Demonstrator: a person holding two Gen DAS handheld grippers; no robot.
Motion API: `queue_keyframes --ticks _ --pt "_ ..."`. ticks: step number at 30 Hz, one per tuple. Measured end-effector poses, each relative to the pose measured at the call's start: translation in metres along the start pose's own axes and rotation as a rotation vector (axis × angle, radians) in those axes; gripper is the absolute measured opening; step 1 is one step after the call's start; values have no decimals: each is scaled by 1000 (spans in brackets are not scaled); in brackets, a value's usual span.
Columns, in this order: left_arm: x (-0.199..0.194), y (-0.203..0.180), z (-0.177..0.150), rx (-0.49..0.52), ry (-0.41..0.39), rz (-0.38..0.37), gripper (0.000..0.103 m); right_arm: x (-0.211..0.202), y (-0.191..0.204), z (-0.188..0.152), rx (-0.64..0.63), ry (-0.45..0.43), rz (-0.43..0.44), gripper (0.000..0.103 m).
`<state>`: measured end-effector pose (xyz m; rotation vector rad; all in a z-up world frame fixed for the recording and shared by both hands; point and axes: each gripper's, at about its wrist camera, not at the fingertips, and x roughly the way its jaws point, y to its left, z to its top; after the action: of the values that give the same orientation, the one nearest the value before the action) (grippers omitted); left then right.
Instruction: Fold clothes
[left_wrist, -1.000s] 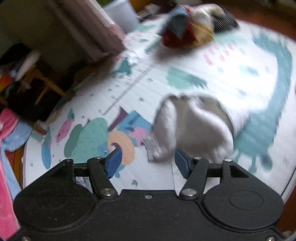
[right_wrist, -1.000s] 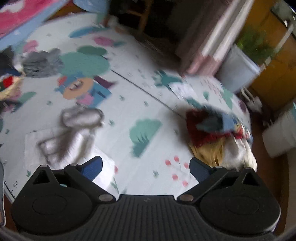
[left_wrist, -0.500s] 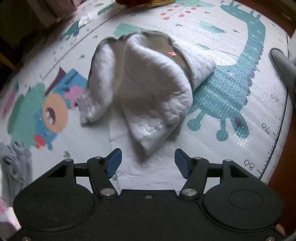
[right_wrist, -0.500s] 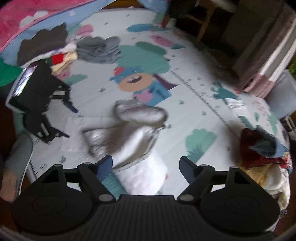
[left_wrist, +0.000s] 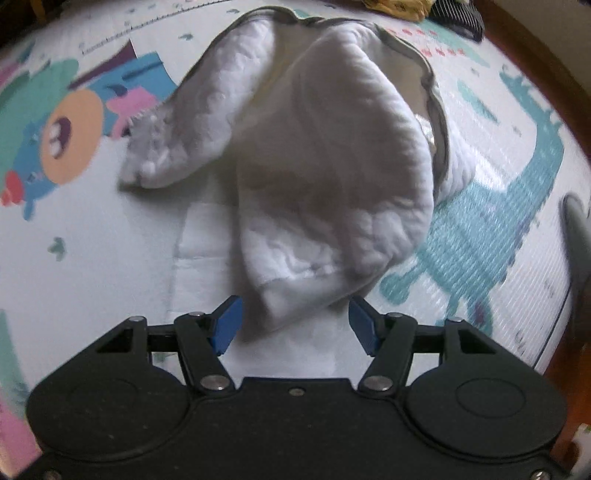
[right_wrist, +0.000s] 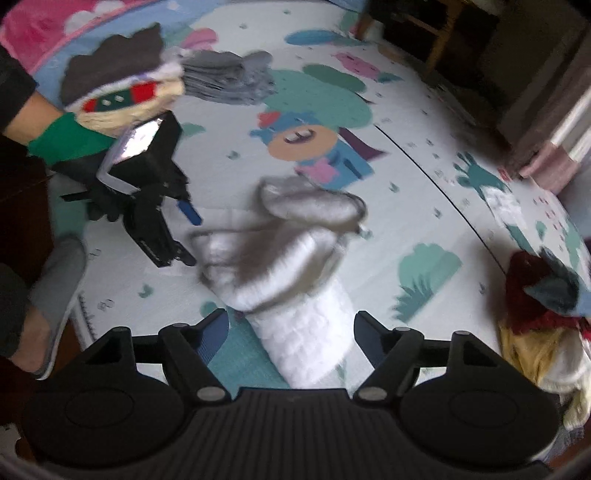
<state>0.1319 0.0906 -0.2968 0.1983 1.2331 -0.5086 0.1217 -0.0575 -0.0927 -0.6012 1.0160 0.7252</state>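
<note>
A white quilted garment with a grey-brown outer side (left_wrist: 325, 147) lies crumpled on the play mat. My left gripper (left_wrist: 295, 325) is open, its blue pads either side of the garment's near hem, not touching it. In the right wrist view the same garment (right_wrist: 280, 258) lies in the middle, with a white sleeve reaching toward my right gripper (right_wrist: 291, 332), which is open around the sleeve end. The left gripper (right_wrist: 147, 199) shows there at the garment's left edge.
The play mat (right_wrist: 406, 206) has cartoon prints. Folded clothes stacks (right_wrist: 122, 88) and grey folded items (right_wrist: 229, 77) lie at far left. An unfolded pile (right_wrist: 543, 314) is at right. A slippered foot (right_wrist: 55, 288) stands at the mat's left edge. Furniture legs (right_wrist: 436, 37) stand behind.
Both grippers have moved down and closer to the white garment; it now fills the left wrist view and its sleeve lies between the right gripper's fingers.
</note>
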Motion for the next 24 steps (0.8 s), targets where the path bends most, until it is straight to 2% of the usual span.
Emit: queue_keyframes --ticks 3,4,5,8,11,13,14,16,18,24 --pt "11 -1 5 -30 17 -20 62 8 -5 -9 26 27 8 70" --pt "14 -2 6 -34 28 -29 58 11 -6 -11 31 36 9 66" --pt "15 -3 8 -33 42 -46 37 13 -6 -13 37 46 9 65" --pt "11 -14 12 42 56 -40 2 18 -9 -18 49 65 13 64" --pt "-4 -26 19 109 41 -37 2 16 -10 -18 61 65 18 61" --pt "-20 -36 24 141 20 -34 1 12 -13 -17 81 57 39 45" --pt "-28 -43 26 157 12 -30 1 9 -15 -17 103 49 56 43" --pt "-41 -56 29 179 5 -15 1 1 -19 -16 127 36 55 42" --pt "-48 -64 27 185 10 1 1 -8 -19 -14 121 17 10 42" --pt "-74 -84 16 184 -19 -70 0 -34 0 -30 72 -62 -95 42"
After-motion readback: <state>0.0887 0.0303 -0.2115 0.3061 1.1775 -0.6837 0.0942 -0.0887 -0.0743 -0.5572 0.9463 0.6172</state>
